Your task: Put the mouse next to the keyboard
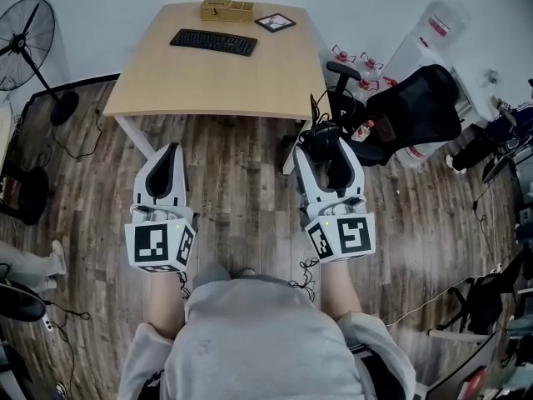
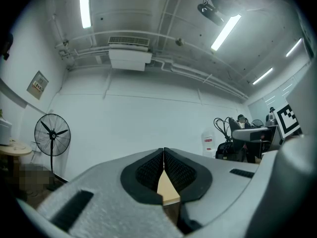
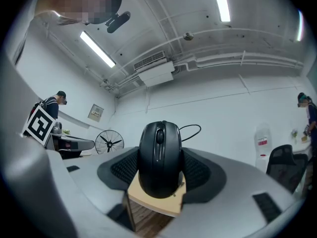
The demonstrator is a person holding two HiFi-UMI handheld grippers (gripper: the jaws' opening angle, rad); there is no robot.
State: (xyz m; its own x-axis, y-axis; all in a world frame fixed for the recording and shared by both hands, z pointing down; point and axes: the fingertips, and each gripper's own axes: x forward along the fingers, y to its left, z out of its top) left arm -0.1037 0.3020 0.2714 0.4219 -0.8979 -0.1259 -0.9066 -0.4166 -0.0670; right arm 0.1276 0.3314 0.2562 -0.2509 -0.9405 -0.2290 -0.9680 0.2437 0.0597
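A black wired mouse (image 3: 159,157) sits between the pads of my right gripper (image 3: 159,175), which is shut on its sides; its cable loops up behind it. In the head view the right gripper (image 1: 329,150) hangs over the wooden floor, just off the table's near right corner, with the mouse (image 1: 325,137) dark between its jaws. The black keyboard (image 1: 214,42) lies at the far side of the light wooden table (image 1: 216,86). My left gripper (image 1: 171,158) is held over the floor short of the table, its jaws shut with nothing in them (image 2: 163,157).
A wooden box (image 1: 226,10) and a dark framed tablet (image 1: 274,22) sit behind the keyboard. A black office chair (image 1: 412,107) stands right of the table, with water bottles (image 1: 433,32) beyond it. A standing fan (image 1: 25,40) and floor cables are at the left.
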